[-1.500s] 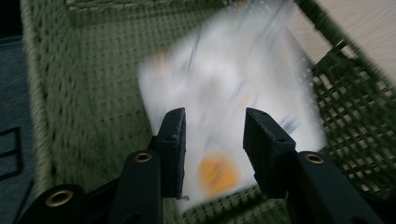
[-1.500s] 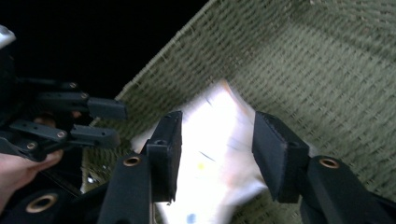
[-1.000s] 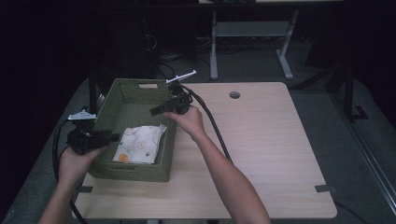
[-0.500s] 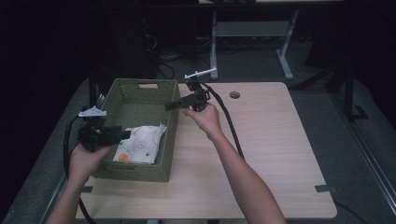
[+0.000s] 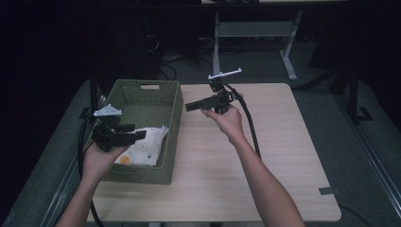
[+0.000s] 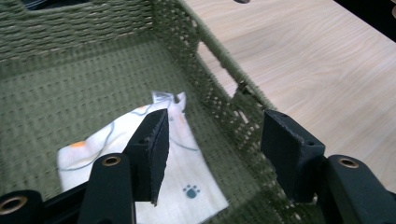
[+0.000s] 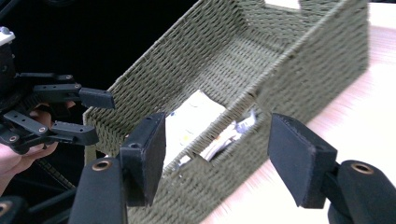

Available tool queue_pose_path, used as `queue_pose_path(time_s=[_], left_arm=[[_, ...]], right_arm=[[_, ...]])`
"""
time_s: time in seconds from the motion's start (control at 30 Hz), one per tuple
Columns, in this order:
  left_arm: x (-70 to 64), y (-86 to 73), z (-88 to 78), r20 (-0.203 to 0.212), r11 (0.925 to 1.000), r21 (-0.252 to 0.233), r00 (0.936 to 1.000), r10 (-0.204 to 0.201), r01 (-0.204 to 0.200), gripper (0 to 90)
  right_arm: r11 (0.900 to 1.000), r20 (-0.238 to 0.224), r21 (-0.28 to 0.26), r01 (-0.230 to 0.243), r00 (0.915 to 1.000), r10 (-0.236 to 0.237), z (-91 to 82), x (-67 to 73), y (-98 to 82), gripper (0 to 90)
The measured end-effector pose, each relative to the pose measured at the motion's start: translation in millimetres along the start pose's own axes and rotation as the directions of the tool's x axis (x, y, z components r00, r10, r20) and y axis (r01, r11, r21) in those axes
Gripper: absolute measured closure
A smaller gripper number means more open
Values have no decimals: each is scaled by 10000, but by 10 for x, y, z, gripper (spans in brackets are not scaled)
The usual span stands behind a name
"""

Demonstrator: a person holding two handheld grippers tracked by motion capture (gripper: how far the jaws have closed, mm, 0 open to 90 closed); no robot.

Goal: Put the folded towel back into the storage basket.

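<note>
A green woven basket [image 5: 174,124] stands on the left part of the wooden table [image 5: 274,156]. A white printed cloth pouch [image 5: 145,145] lies in its near end. My left gripper [image 5: 140,130] hovers open over the basket's near left side, with the pouch [image 6: 189,156] below its empty jaws [image 6: 217,126]. My right gripper [image 5: 187,107] is held in the air right of the basket, pointing left at it. Its jaws [image 7: 217,126] are open and empty, facing the basket's side wall [image 7: 317,60] and the pouch [image 7: 194,116]. The left gripper [image 7: 103,117] shows open beyond.
Thick black cables trail from both grippers across the table [image 5: 250,127] and off its left side. A small round hole [image 5: 237,96] sits near the table's far edge. A metal desk frame [image 5: 255,33] stands behind on the dark floor.
My right gripper has drawn back from over the basket to the right, above the bare table. The left gripper has barely shifted over the pouch.
</note>
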State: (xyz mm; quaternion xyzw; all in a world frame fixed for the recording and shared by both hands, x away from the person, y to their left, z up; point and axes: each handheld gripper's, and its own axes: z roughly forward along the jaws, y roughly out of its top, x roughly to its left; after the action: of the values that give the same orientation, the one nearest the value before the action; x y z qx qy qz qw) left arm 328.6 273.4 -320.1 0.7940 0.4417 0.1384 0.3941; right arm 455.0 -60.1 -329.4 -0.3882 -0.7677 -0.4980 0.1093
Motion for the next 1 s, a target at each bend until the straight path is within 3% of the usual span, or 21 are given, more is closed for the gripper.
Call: queue_pose_path(time_s=[0.23, 1.0], left_arm=[[-108, 63, 93, 194, 9999, 11, 9997, 150, -150, 395], [-421, 219, 344, 641, 9990, -77, 9969, 454, -450, 353]], right_arm=[[9998, 227, -178, -102, 9997, 107, -229, -88, -86, 347], [9971, 622, -537, -548, 9964, 581, -726, -304, -371, 316]])
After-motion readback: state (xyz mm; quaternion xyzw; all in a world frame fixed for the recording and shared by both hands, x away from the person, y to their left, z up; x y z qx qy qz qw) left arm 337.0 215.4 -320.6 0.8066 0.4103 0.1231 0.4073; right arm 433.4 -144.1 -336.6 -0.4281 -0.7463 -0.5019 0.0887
